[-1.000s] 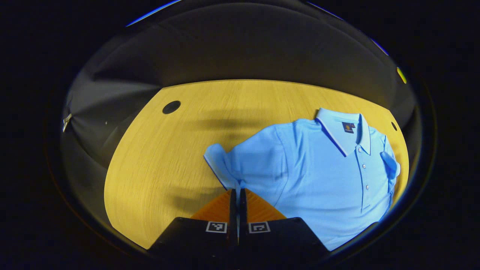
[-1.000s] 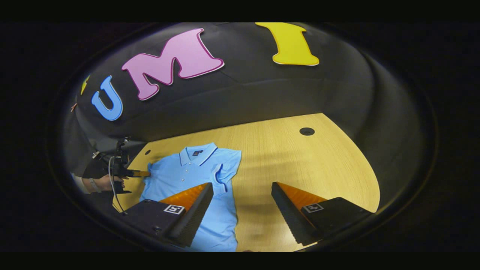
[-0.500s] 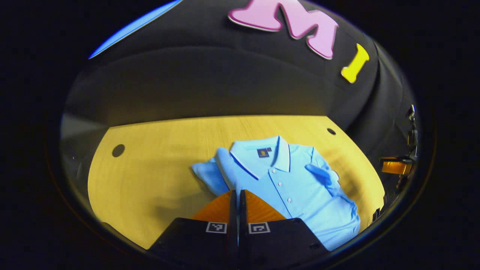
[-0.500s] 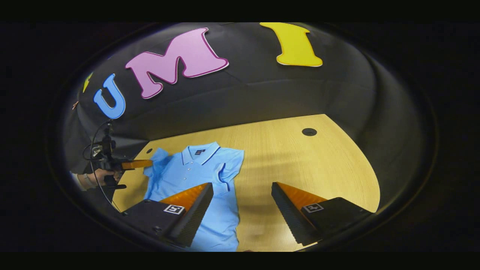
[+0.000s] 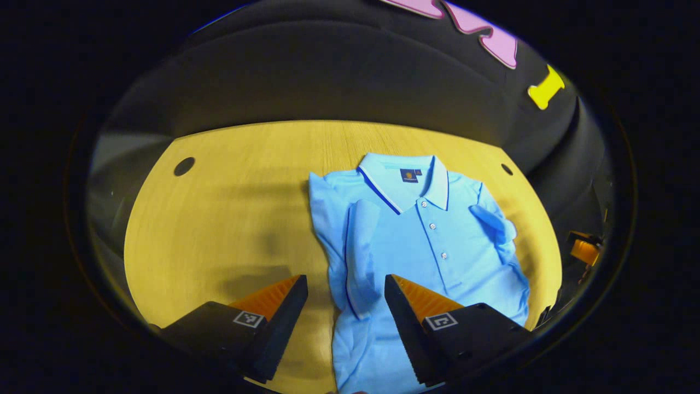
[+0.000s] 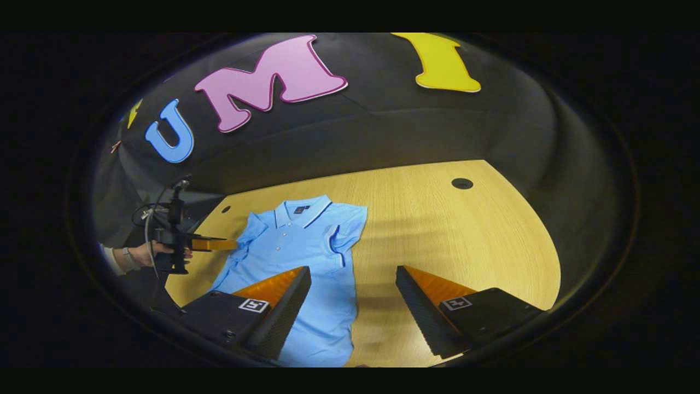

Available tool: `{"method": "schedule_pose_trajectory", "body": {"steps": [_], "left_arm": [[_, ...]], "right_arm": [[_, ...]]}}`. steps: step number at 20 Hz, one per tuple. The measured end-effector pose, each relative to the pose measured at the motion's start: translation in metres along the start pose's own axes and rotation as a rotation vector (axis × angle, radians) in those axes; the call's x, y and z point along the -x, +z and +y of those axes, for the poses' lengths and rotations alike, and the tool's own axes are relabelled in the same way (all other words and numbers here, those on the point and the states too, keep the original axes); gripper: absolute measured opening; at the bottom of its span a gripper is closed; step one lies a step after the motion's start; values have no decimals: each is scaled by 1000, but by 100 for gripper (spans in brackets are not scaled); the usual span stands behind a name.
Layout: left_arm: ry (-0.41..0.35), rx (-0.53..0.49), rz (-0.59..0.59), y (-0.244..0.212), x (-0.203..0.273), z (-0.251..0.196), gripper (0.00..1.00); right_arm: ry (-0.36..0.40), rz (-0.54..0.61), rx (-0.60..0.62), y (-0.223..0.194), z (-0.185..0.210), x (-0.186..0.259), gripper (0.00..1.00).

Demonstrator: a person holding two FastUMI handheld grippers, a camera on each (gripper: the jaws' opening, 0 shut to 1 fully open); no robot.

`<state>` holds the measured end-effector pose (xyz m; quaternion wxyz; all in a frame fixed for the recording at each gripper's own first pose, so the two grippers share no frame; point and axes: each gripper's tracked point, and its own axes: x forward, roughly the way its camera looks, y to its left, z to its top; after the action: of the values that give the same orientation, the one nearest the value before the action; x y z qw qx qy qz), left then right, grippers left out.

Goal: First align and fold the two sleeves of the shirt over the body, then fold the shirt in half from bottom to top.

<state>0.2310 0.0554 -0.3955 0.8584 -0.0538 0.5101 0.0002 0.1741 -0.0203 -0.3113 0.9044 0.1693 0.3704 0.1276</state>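
Polo shirt (image 5: 426, 246) lies flat on the wooden table (image 5: 229, 219), collar toward the far edge, both sleeves folded onto the body; nothing upright on it; table bare to the far-left corner save a small round hole (image 5: 184, 166); in the right gripper view, wide bare wood from shirt to right edge, one hole (image 6: 462, 183) near the far edge; left gripper (image 6: 229, 244) hovers at the shirt's far side, a hand (image 6: 143, 254) behind it.

From your left gripper view, the shirt (image 5: 432, 246) lies on the table (image 5: 229, 219) at twelve to one o'clock, collar (image 5: 404, 172) farthest, both sleeves seemingly folded onto its body. A table hole (image 5: 184, 166) sits at ten o'clock.
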Motion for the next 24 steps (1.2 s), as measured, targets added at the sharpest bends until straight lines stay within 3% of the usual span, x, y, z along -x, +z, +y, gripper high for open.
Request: {"method": "schedule_pose_trajectory", "body": {"steps": [3,6,10,14,20,24], "left_arm": [[-58,49,27,-42,54,-3,93],[-107,36,97,-112,92,-6,93],[-121,15,181,-202,122,-8,93],[-142,28,233,-262,138,-21,93],[-148,41,246,-290,140,-27,94],[-128,41,239,-288,138,-25,93]], "right_arm": [[7,18,12,-15,1,10,98],[17,42,-28,-40,12,34,98],[-15,121,-104,-103,25,69,98],[-58,218,-88,-167,37,96,98],[-106,352,-114,-234,49,95,98],[-151,421,-120,-247,52,78,98]]}}
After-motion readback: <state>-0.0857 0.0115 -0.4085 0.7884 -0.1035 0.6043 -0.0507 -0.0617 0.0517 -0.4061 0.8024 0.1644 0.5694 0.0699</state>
